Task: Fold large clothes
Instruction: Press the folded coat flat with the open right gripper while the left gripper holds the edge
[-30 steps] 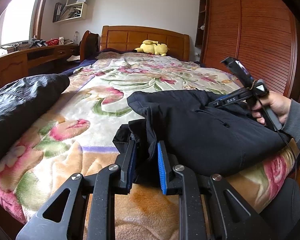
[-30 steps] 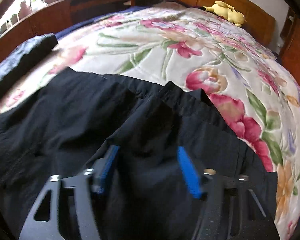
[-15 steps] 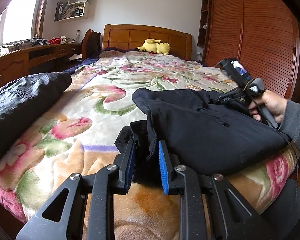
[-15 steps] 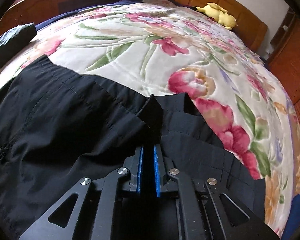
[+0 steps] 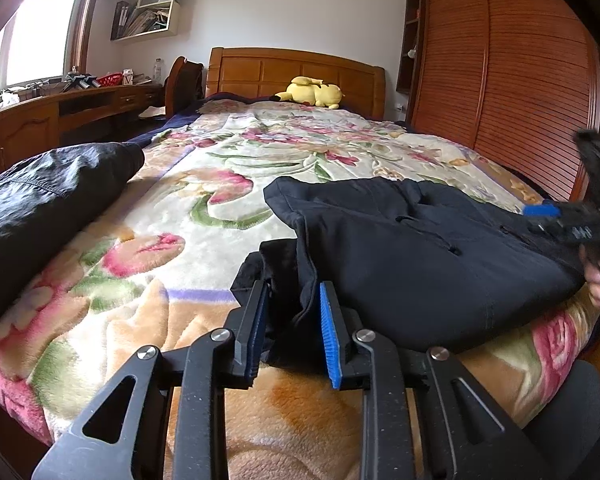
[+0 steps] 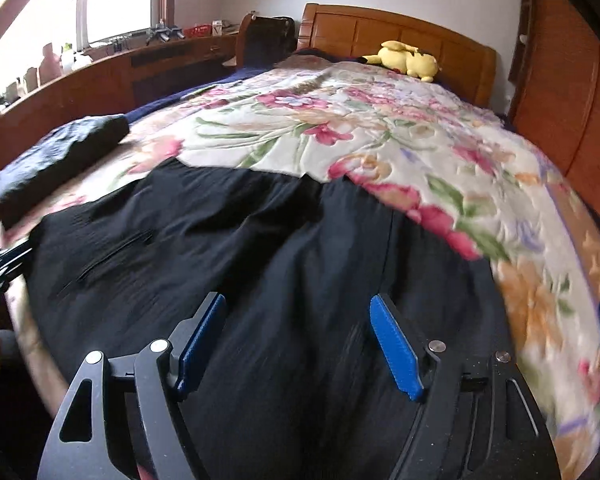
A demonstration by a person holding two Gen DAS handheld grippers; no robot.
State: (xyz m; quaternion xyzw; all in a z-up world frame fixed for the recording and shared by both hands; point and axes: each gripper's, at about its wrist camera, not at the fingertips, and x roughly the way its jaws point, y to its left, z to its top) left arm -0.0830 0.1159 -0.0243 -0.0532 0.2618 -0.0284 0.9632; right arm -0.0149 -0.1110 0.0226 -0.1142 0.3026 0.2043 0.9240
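Note:
A large black garment (image 5: 420, 248) lies partly folded on the floral blanket at the near end of the bed; it also fills the right wrist view (image 6: 260, 264). My left gripper (image 5: 292, 320) is shut on a bunched fold of the black garment at its near left edge. My right gripper (image 6: 300, 344) is open and empty, just above the garment's near right part. In the left wrist view the right gripper (image 5: 572, 220) shows at the far right edge, blurred, with a hand on it.
A folded dark jacket (image 5: 40, 208) lies at the bed's left edge, also visible in the right wrist view (image 6: 60, 152). A yellow plush toy (image 5: 312, 94) sits by the wooden headboard. A wooden desk (image 5: 40, 120) runs along the left; a wardrobe (image 5: 520, 80) stands on the right.
My right gripper was shut on a garment fold half a second ago; it has let go, opened wide and pulled back toward the bed's near edge. My left gripper keeps its hold.

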